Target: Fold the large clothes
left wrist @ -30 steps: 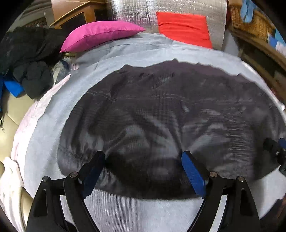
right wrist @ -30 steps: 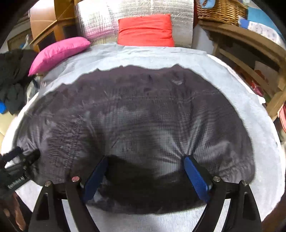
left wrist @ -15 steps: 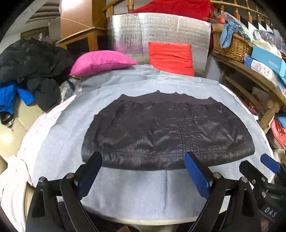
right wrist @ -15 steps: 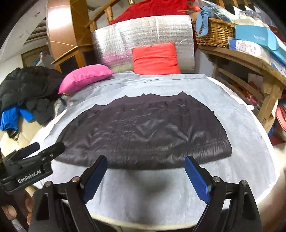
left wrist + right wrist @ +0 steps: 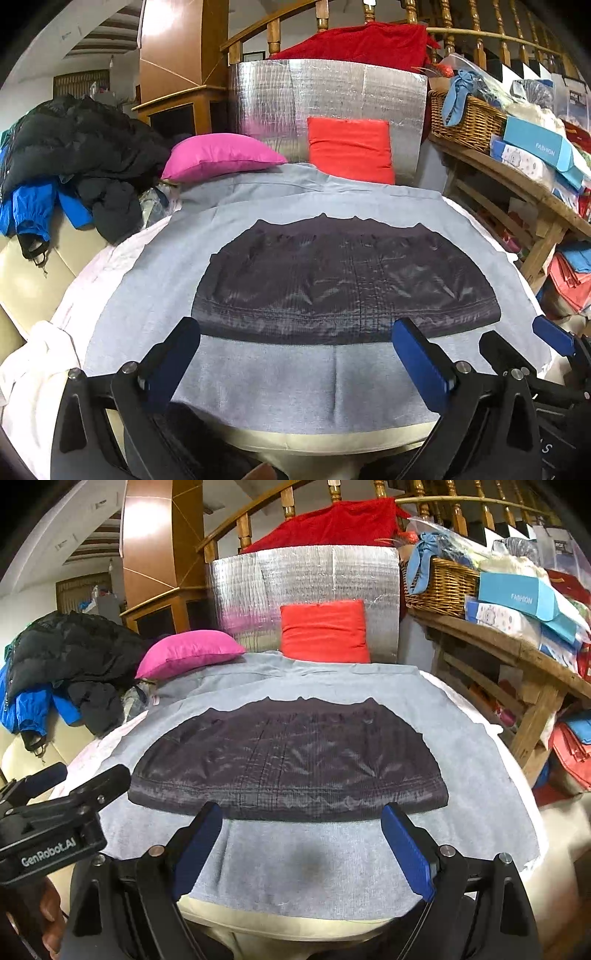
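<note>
A dark shiny quilted garment (image 5: 343,280) lies folded flat in a wide band on the grey sheet (image 5: 295,380); it also shows in the right wrist view (image 5: 288,764). My left gripper (image 5: 295,354) is open and empty, held back from the garment's near edge. My right gripper (image 5: 303,838) is open and empty, also short of the near edge. The right gripper shows at the right edge of the left wrist view (image 5: 524,347). The left gripper shows at the left of the right wrist view (image 5: 74,782).
A pink pillow (image 5: 221,155) and a red cushion (image 5: 351,147) lie at the far end against a silver foil panel (image 5: 325,96). Dark and blue jackets (image 5: 66,162) are piled at the left. A wooden shelf (image 5: 517,177) with a basket and boxes stands at the right.
Both grippers have pulled back and up from the garment, which they were over a second ago. The garment now lies flat ahead of both.
</note>
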